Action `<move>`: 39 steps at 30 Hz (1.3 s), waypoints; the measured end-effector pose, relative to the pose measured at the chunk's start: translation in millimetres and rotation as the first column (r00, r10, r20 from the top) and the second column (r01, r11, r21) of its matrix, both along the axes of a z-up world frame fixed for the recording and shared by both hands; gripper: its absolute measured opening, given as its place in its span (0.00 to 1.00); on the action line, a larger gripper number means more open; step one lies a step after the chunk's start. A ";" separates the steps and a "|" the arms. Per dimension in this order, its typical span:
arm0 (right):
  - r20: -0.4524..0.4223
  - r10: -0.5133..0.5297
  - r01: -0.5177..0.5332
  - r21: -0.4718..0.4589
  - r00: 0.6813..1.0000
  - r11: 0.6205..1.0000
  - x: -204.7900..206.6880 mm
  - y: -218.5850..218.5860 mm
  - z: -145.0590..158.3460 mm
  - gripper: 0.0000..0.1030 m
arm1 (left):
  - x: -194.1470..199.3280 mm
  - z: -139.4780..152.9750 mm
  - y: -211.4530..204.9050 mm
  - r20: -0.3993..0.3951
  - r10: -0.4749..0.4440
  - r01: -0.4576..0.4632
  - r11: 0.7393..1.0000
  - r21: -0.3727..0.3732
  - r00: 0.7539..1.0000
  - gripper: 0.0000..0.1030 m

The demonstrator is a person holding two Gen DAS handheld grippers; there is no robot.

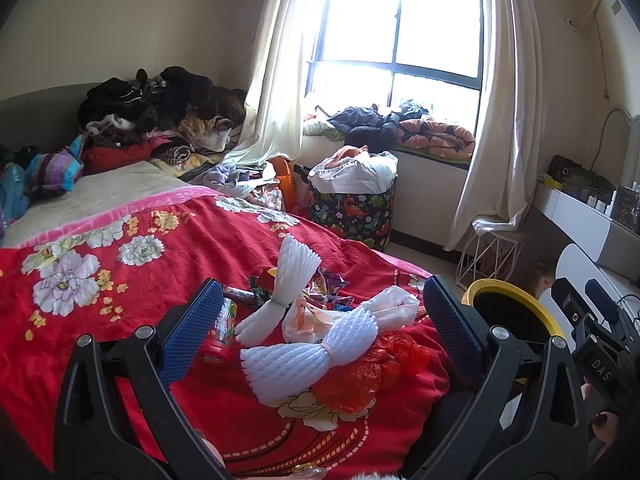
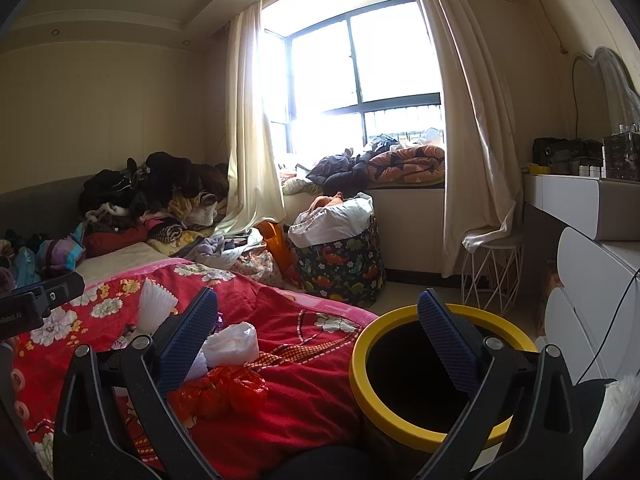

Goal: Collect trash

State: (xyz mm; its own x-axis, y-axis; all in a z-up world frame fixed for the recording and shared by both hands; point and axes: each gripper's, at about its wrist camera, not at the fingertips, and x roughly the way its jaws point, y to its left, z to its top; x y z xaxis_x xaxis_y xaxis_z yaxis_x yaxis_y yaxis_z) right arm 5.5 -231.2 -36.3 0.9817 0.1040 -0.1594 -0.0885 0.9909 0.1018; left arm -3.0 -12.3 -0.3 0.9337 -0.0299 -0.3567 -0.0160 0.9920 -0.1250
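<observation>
The bed's quilt (image 1: pixel 168 264) is red with white and yellow flowers and a pink band. On it lie white foam nets (image 1: pixel 308 360), a red plastic bag (image 1: pixel 376 372) and a white one (image 2: pixel 232 344). Beside the bed, the bin (image 2: pixel 360 364) is black with a yellow rim; the laundry basket (image 1: pixel 352 216) is dark with coloured dinosaurs.

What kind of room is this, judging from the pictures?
Most likely a lived-in bedroom: a bed with a red floral quilt, a pile of clothes at its head, and a dressing table with a mirror by the curtained window.
</observation>
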 end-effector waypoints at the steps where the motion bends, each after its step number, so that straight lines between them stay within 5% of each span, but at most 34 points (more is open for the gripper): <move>1: -0.001 0.001 -0.001 0.001 1.000 1.000 -0.2 -0.7 0.0 0.94 | -0.1 -0.2 -0.1 0.000 0.000 0.000 1.000 0.000 1.000 0.89; 27: -0.004 0.007 -0.007 -0.002 1.000 1.000 -0.4 4.7 -3.6 0.94 | 0.8 -1.9 -1.3 -0.003 -0.004 0.004 1.000 0.000 1.000 0.89; 39: -0.058 0.172 -0.173 -0.016 0.983 0.985 6.2 30.0 -9.4 0.94 | 0.9 -4.9 27.1 -0.006 0.072 -0.072 0.997 -0.029 0.997 0.89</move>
